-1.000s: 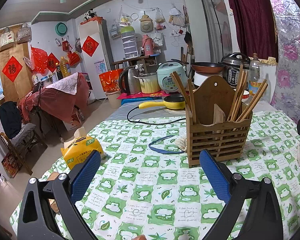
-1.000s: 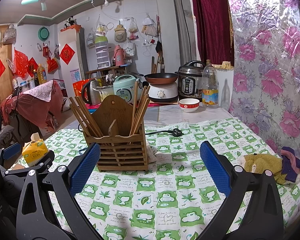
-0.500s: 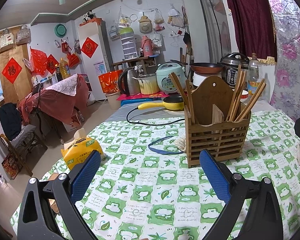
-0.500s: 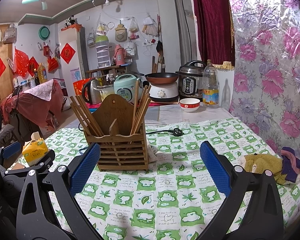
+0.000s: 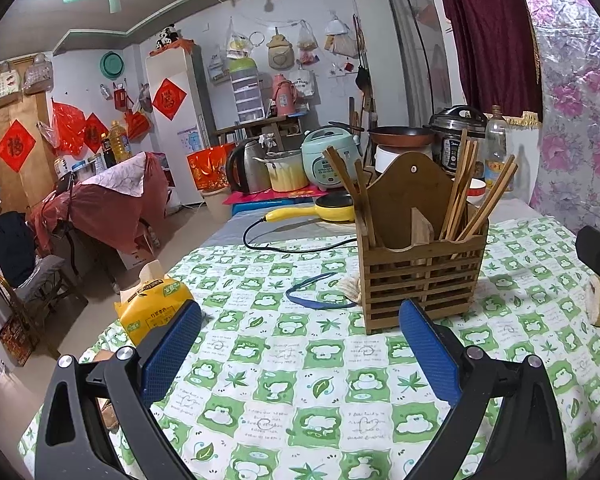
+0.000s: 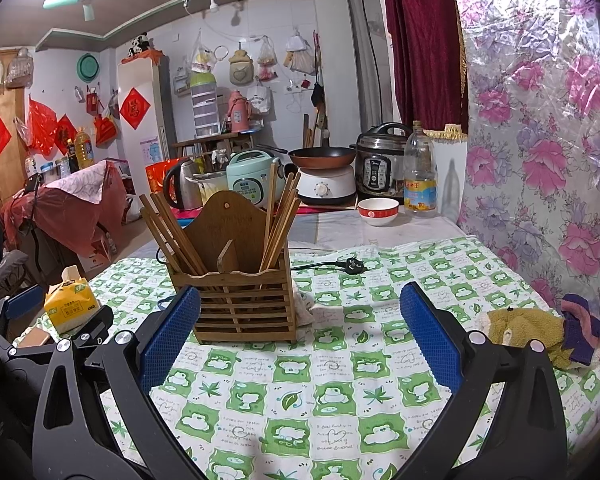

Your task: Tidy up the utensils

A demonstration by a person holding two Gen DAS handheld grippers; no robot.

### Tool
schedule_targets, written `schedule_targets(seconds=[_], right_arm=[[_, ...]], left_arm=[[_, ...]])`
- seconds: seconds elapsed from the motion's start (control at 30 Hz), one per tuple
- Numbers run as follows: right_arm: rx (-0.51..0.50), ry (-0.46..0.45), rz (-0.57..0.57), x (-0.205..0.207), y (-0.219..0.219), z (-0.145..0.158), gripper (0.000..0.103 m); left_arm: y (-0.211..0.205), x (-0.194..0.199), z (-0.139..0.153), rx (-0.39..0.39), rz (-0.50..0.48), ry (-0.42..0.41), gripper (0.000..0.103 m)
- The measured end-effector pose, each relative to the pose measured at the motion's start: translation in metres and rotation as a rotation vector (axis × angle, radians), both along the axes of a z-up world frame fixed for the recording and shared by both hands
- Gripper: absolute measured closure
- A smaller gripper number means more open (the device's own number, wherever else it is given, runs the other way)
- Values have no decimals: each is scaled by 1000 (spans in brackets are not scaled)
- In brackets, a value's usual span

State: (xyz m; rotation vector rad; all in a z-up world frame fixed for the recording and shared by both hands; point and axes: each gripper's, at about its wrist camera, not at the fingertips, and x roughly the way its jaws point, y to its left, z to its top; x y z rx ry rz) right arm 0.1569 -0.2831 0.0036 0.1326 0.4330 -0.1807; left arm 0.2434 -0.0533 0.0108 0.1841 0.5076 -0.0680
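Observation:
A slatted wooden utensil holder (image 5: 420,280) (image 6: 240,304) stands upright on the green-checked tablecloth (image 5: 300,380) (image 6: 340,380). Several wooden chopsticks (image 5: 460,192) (image 6: 280,216) lean in its left and right compartments. My left gripper (image 5: 300,344) is open over the cloth, short of the holder, which sits just beyond its right finger. My right gripper (image 6: 300,336) is open too, with the holder just beyond its left finger. Neither gripper has anything between its blue pads.
A yellow tissue pack (image 5: 152,308) (image 6: 70,308) lies at the table's left edge. A blue band (image 5: 312,296), a black power cord (image 5: 292,248) and plug (image 6: 350,266) lie behind the holder. A stuffed toy (image 6: 540,332) rests at right. Kitchen appliances line the far end.
Both views have drifted very slightly nearer to the holder. The grippers stay open and the holder and chopsticks have not moved.

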Motion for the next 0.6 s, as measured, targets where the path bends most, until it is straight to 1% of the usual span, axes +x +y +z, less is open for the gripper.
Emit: schedule_targets(seconds=[0.6], right_arm=[[0, 0, 0, 0, 0, 0, 6]], left_arm=[[-3, 3, 1, 2, 15, 5, 6]])
